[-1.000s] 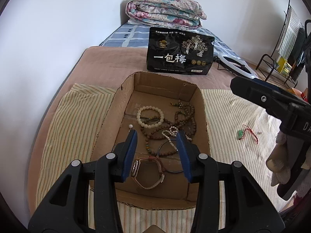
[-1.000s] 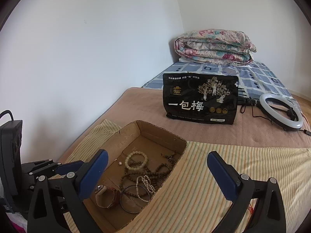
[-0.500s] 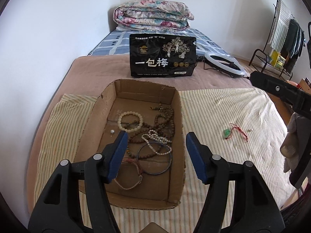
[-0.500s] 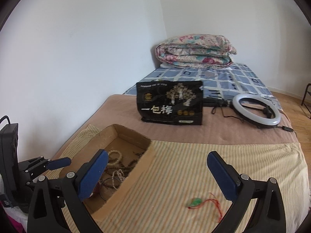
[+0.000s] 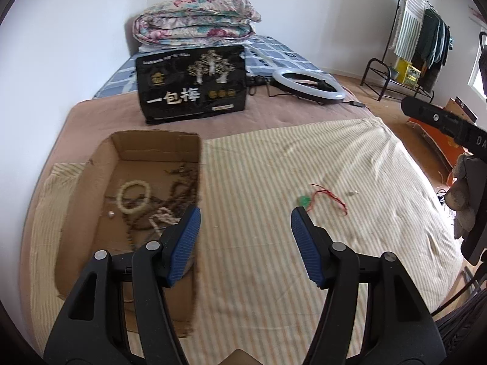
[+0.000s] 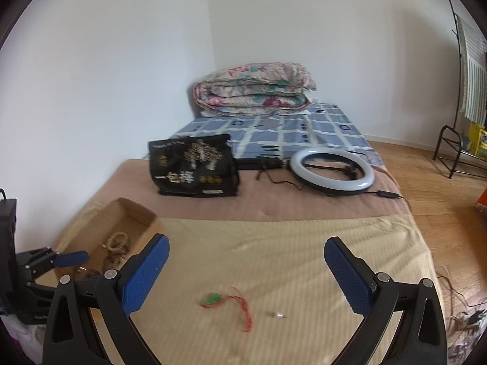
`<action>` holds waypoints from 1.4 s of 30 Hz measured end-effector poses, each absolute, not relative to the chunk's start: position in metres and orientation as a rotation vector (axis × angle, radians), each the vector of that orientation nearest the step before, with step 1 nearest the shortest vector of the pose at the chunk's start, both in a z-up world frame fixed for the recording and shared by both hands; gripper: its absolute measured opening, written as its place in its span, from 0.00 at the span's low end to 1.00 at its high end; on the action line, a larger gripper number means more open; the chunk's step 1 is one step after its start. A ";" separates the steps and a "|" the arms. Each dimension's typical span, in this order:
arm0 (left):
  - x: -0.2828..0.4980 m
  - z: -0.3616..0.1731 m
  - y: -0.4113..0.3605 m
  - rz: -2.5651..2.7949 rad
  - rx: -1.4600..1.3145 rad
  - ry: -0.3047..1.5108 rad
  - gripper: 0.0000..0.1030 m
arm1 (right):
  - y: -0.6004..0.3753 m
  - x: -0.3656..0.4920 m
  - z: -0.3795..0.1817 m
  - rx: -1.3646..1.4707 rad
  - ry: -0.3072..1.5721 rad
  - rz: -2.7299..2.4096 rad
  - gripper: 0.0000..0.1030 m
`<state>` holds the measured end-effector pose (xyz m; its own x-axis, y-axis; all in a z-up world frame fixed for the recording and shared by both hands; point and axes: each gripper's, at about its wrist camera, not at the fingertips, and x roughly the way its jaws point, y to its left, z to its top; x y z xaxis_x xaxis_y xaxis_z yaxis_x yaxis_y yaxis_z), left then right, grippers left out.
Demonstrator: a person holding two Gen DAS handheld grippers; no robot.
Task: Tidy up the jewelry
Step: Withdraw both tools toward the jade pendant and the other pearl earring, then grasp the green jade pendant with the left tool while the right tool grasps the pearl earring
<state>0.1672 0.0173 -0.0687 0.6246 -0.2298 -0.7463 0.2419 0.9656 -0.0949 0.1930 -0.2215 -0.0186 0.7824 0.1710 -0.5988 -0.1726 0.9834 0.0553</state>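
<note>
- Clearly, the left gripper (image 5: 245, 225) hung with its jaws spread wide and holding nothing, above the striped cloth (image 5: 274, 158) at the right wall of the cardboard box (image 5: 91, 182).
- The right gripper (image 6: 246, 258) was likewise wide open and empty over the same cloth, with the green pendant on its red cord (image 6: 213, 299) lying on the cloth between its jaws.
- Only the left wrist view looked down into the box, where a pale bead bracelet (image 5: 134, 196), dark bead strands (image 5: 182, 182) and a white bead string (image 5: 161, 217) lay in a loose tangle on the box floor.
- The right wrist view showed little more than the box's far corner and the pale bracelet; the left gripper's blue pad poked in at its left edge.
- A small pale piece (image 6: 278, 315) lay on the cloth just right of the cord, too blurred to name.
- The near end of the box floor was hidden behind the left gripper's left jaw.
- Farther up the bed stood a black snack bag (image 6: 193, 167), with a ring light (image 6: 331, 170) and a folded quilt (image 6: 254, 89) beyond, well apart from the pendant; the cloth around the pendant lay open up to the bed's right edge.
</note>
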 end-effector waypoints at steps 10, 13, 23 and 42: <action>0.179 -0.093 -0.026 -0.353 0.005 0.899 0.61 | -0.282 0.195 -0.062 0.054 0.771 0.162 0.94; 0.183 -0.103 -0.036 -0.375 0.012 0.919 0.59 | -0.287 0.199 -0.079 0.061 0.802 0.194 0.90; 0.210 -0.143 -0.070 -0.418 0.025 1.004 0.46 | -0.271 0.210 -0.136 -0.070 0.935 0.337 0.62; 0.241 -0.180 -0.093 -0.425 0.073 1.045 0.40 | -0.247 0.226 -0.169 -0.179 0.991 0.437 0.39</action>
<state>0.2408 -0.0932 -0.1804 0.4289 -0.3059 -0.8500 0.3742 0.9166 -0.1411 0.2257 -0.2471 -0.1687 0.4705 0.2740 -0.8388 -0.4345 0.8993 0.0500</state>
